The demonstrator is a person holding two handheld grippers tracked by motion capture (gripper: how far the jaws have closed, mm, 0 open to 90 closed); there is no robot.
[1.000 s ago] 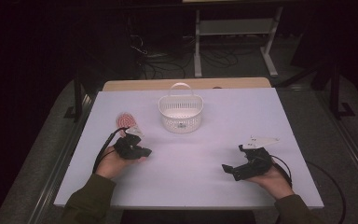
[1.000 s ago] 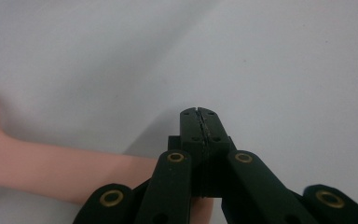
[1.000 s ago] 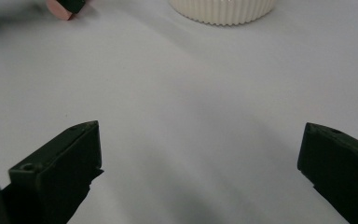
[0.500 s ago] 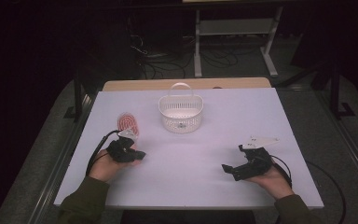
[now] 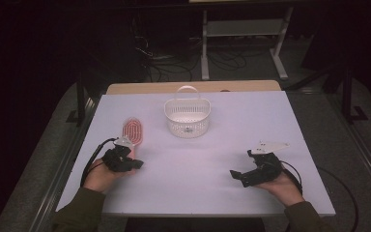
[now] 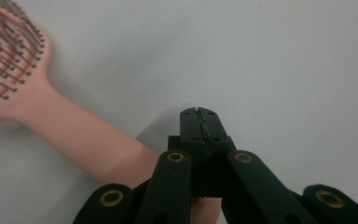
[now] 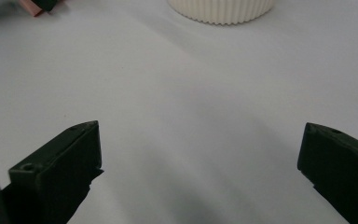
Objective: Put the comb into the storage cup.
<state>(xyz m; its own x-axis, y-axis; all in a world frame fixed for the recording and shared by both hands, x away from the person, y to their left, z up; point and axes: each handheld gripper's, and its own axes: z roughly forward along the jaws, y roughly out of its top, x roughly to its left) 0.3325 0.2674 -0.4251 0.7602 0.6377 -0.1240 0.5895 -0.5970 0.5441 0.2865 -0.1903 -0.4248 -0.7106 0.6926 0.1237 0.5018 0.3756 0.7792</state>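
A pink hairbrush [image 5: 133,130] lies on the white table [image 5: 212,150] at the left, bristles up. Its handle [image 6: 74,126] runs beside and under my left gripper [image 6: 199,112], to the left of the jaws. Those jaws are pressed together with nothing between them. In the high view the left gripper [image 5: 136,165] sits at the brush's near end, pointing right. My right gripper [image 5: 235,174] rests at the near right, and its jaws stand wide apart over bare table [image 7: 200,140].
A white perforated basket [image 5: 187,116] with a handle stands at the middle back of the table; its ribbed wall [image 7: 221,9] shows ahead of the right gripper. Dark floor, cables and a metal frame lie beyond the far edge.
My left hand has drawn back toward the near left edge, uncovering more of the brush head. The brush, the basket and the right hand have stayed in place.
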